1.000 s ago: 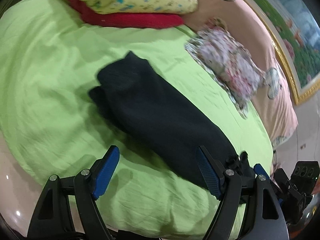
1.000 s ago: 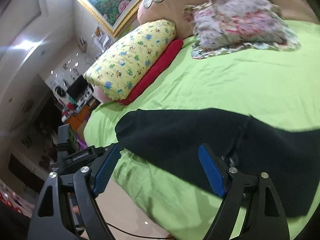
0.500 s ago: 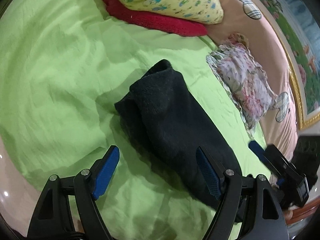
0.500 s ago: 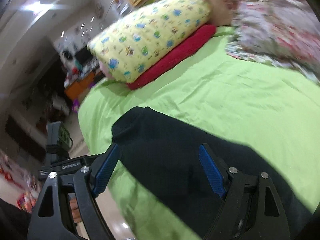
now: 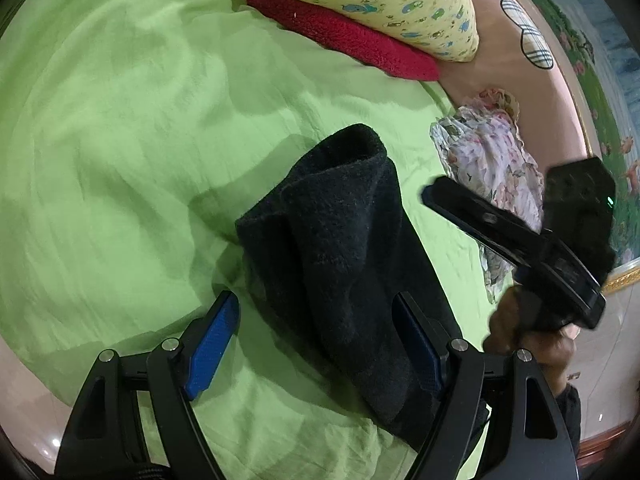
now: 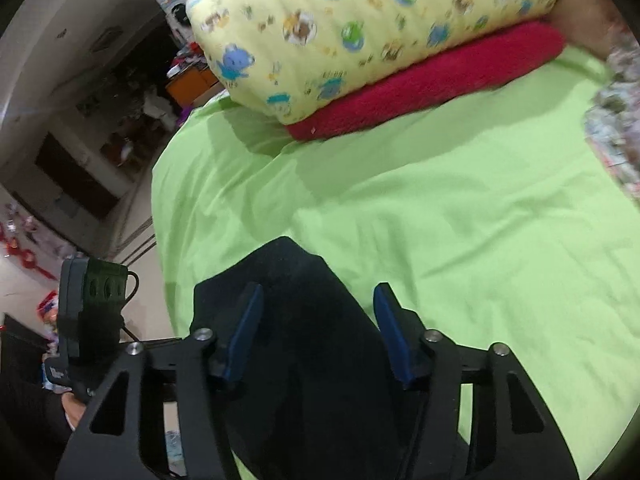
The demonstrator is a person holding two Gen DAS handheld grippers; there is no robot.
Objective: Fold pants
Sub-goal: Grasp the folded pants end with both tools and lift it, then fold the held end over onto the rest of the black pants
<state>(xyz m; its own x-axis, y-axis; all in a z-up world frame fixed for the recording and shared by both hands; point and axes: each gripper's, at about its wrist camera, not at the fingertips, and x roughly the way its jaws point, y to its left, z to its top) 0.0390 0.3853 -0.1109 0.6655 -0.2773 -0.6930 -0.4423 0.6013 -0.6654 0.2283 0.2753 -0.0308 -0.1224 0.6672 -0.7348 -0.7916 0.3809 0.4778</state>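
On the lime-green bedsheet (image 5: 120, 128), the black pants (image 5: 340, 248) lie as a long folded bundle, its rounded end toward the pillows. My left gripper (image 5: 316, 348) hovers over the near part, jaws spread wide and empty, the cloth below and between them. My right gripper (image 6: 318, 334) straddles the bundle's far end — its jaws have just been closing, pants between the blue pads (image 6: 244, 332), though I see no pad pressing yet. Beyond, a yellow cartoon-print pillow (image 6: 360, 28) rests on a red one (image 6: 432, 88) — a floral cloth (image 5: 492, 172) lies just beside the pants.
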